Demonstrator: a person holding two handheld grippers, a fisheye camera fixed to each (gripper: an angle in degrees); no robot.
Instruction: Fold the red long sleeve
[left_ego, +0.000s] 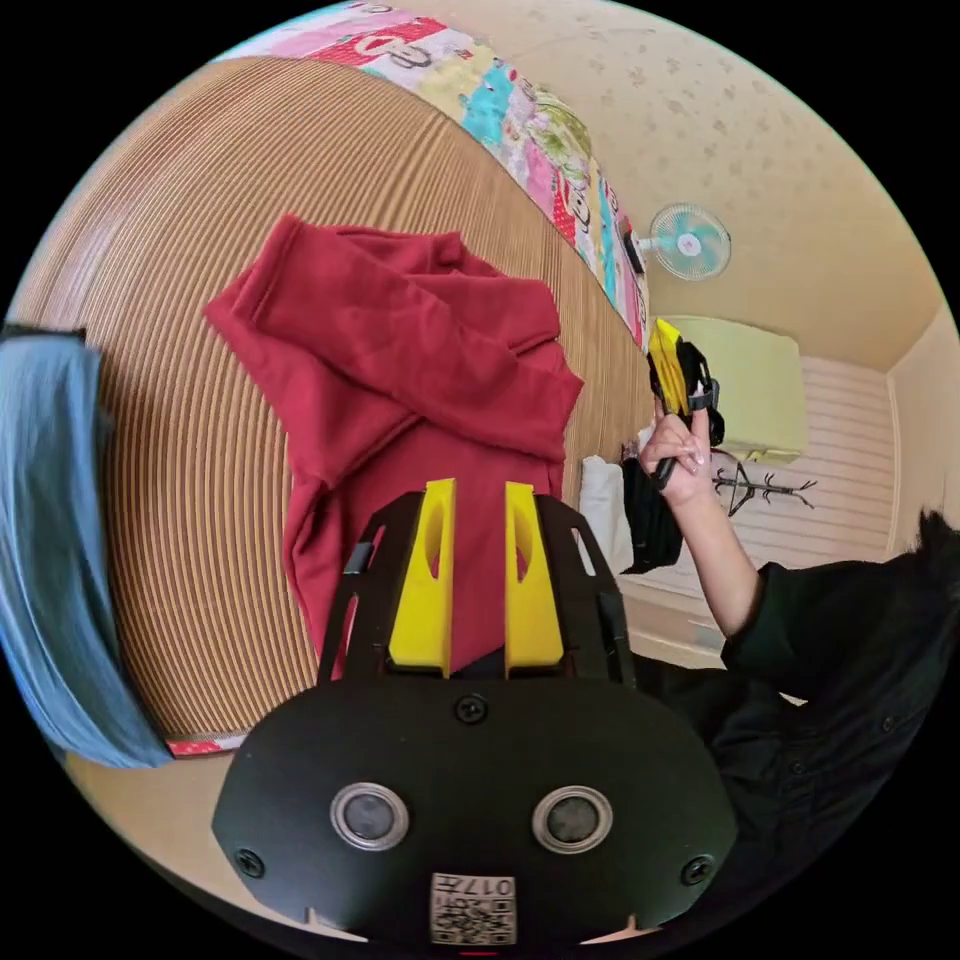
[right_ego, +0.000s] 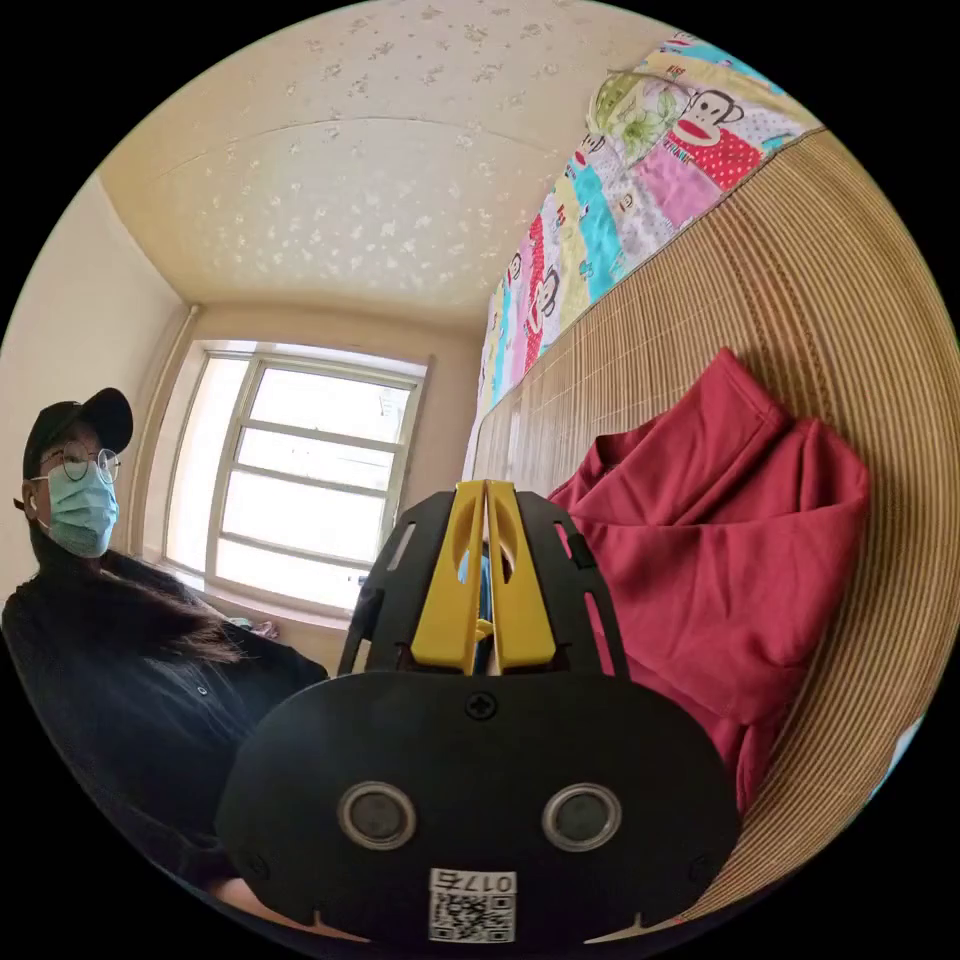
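Left gripper (left_ego: 478, 490) hangs over the red long sleeve (left_ego: 400, 370), its 2 yellow jaws apart with red cloth between them, though whether they touch it is unclear. Right gripper (right_ego: 485, 490) has its jaws together on nothing, raised off the bamboo mat (right_ego: 850, 300). The shirt lies crumpled mid-mat, its lower part hidden behind the grippers. A blue cloth (left_ego: 50, 560) at the mat's edge is cut off. The cartoon quilt (right_ego: 640, 190) carries print too small to read.
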